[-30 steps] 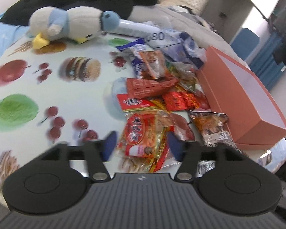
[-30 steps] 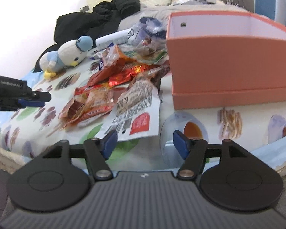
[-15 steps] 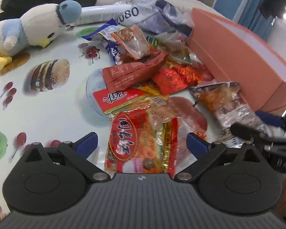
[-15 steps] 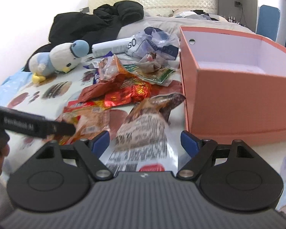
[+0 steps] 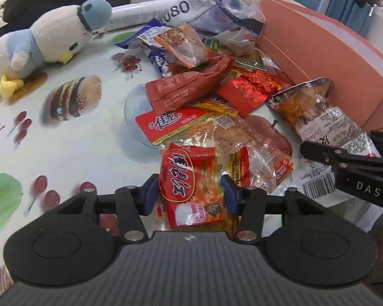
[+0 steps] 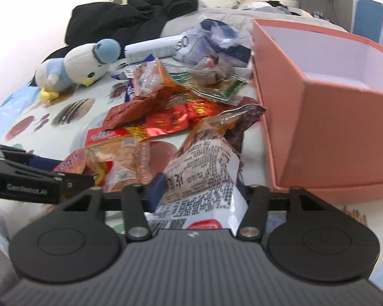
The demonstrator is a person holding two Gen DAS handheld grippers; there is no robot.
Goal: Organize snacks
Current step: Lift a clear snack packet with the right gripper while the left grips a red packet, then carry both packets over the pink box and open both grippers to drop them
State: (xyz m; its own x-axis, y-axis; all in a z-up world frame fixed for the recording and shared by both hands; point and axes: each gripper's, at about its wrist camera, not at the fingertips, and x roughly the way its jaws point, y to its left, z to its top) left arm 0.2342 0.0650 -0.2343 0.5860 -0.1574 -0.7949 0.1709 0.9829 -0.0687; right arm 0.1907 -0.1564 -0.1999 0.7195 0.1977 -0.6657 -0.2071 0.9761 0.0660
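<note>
A pile of snack packets (image 5: pixel 191 86) lies on a fruit-print cloth (image 5: pixel 63 140) beside an open orange box (image 6: pixel 332 132). My left gripper (image 5: pixel 189 193) is closing on the near end of a red-and-orange peanut packet (image 5: pixel 191 178); both blue pads touch its sides and squeeze it narrower. My right gripper (image 6: pixel 200 191) is closing on a shrimp snack bag (image 6: pixel 204 168) with a white printed back. Its left pad presses the bag's edge, and the right pad is hidden behind the folded-up side. The right gripper's fingers (image 5: pixel 326 154) show at the right of the left wrist view.
A blue-and-white plush bird (image 5: pixel 51 40) lies at the far left of the cloth. Behind the pile are a white tube (image 5: pixel 145 12) and a crumpled clear plastic bag (image 6: pixel 217 40). Black clothing (image 6: pixel 130 17) is heaped further back. The box's inside (image 6: pixel 332 58) is white.
Both grippers came down and forward onto the pile with jaws wide, then narrowed. The left now pinches the peanut packet and the right pinches the shrimp bag.
</note>
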